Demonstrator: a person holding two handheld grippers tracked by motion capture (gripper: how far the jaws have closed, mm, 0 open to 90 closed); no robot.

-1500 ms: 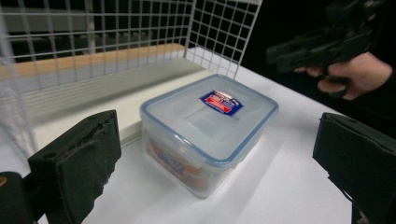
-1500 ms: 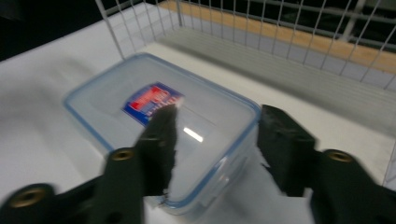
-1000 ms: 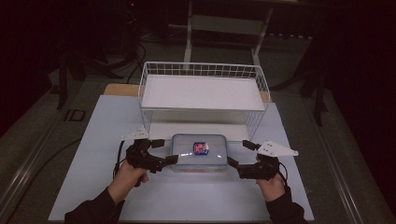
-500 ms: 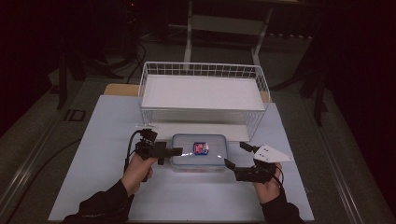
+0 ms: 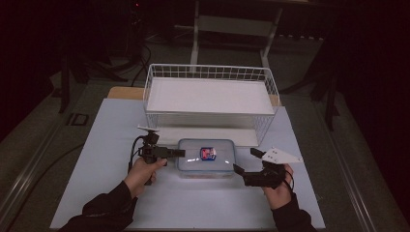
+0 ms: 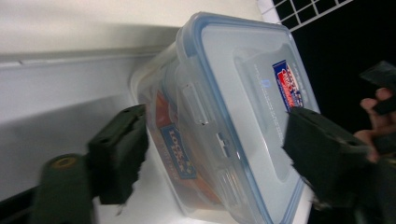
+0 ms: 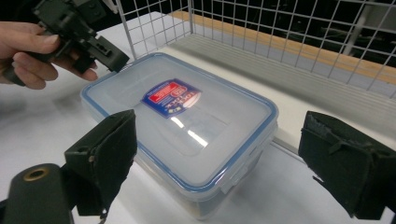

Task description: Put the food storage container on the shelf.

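Note:
A clear plastic container (image 5: 205, 157) with a blue-rimmed snap lid and a red-blue label lies on the white table (image 5: 111, 193), in front of the wire basket. My left gripper (image 5: 176, 153) is rolled on its side at the container's left end. It is open there, one jaw over the lid and one down beside the wall, with the container (image 6: 243, 93) between them. My right gripper (image 5: 245, 161) stands open at the right end, the container (image 7: 187, 116) just ahead between its jaws. No pad visibly touches the box.
A white wire basket (image 5: 208, 67) with a flat white floor stands right behind the container. Its mesh (image 7: 280, 32) rises close past the box. Dark floor, cables and stand legs surround the table.
My left gripper has turned onto its side and moved in over the container's left end. My right gripper has dropped back a little toward the front right corner.

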